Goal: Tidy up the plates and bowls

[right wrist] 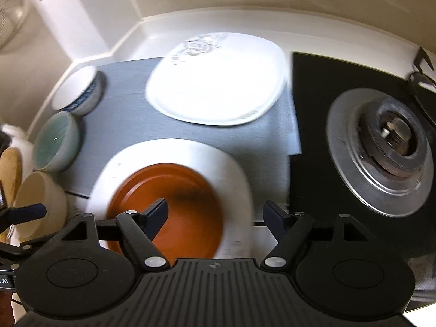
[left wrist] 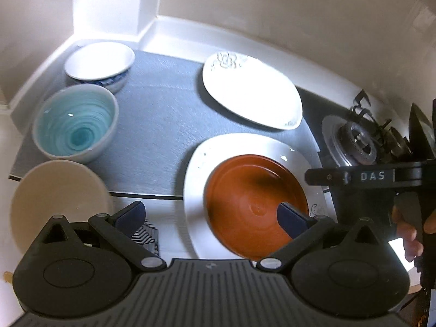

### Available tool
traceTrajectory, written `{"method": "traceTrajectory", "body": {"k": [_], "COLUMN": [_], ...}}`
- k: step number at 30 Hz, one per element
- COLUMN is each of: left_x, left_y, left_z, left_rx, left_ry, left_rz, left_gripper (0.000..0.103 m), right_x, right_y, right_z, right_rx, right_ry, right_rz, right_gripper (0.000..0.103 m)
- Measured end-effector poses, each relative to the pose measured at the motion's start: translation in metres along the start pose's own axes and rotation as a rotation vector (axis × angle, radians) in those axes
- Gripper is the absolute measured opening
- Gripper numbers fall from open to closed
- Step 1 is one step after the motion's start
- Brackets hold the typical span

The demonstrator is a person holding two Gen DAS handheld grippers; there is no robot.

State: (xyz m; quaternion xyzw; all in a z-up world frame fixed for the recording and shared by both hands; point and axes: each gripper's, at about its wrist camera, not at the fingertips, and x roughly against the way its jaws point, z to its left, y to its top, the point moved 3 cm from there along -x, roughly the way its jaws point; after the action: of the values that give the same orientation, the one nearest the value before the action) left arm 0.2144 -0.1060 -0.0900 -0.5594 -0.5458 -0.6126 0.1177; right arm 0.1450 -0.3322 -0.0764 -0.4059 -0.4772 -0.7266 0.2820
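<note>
An orange plate lies inside a white square plate at the front of a grey mat. My left gripper hangs open above them, its right finger over the orange plate and its left finger off the plate's left side. In the right wrist view my right gripper is open too, straddling the right half of the orange plate and the white plate, with nothing between its pads. A second white plate lies behind. A blue-patterned bowl, a teal bowl and a cream bowl line the left side.
A gas burner on a black hob borders the mat on the right. White walls and a corner close the back. A hand grips the other tool at the right edge. A wooden disc sits at far left.
</note>
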Motion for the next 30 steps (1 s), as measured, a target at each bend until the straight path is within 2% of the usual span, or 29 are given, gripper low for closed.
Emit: {"method": "traceTrajectory", "body": {"k": [10, 14, 19, 21, 23, 27, 30], "left_x": [0.043, 0.057, 0.065, 0.068, 0.068, 0.066, 0.057], "left_y": [0.000, 0.014, 0.035, 0.039, 0.042, 0.049, 0.060], "left_z": [0.021, 0.022, 0.013, 0.012, 0.013, 0.018, 0.020], "left_rx": [-0.025, -0.067, -0.065, -0.062, -0.069, -0.073, -0.037], "left_ry": [-0.007, -0.054, -0.100, -0.123, -0.125, -0.097, -0.083], "left_rz": [-0.076, -0.140, -0.199, -0.198, -0.192, -0.174, -0.162], "left_gripper": [0.103, 0.103, 0.103, 0.103, 0.103, 0.103, 0.103], "right_x": [0.015, 0.032, 0.063, 0.073, 0.074, 0.072, 0.065], "right_y": [0.001, 0.003, 0.008, 0.007, 0.006, 0.004, 0.000], "right_z": [0.049, 0.059, 0.066, 0.063, 0.059, 0.052, 0.048], "right_rx": [0.030, 0.013, 0.029, 0.032, 0.010, -0.064, -0.072], "right_ry": [0.032, -0.011, -0.035, -0.025, -0.043, 0.030, 0.068], "right_rz": [-0.043, -0.092, -0.186, -0.222, -0.222, -0.244, -0.243], "right_gripper": [0.080, 0.080, 0.081, 0.083, 0.083, 0.083, 0.083]}}
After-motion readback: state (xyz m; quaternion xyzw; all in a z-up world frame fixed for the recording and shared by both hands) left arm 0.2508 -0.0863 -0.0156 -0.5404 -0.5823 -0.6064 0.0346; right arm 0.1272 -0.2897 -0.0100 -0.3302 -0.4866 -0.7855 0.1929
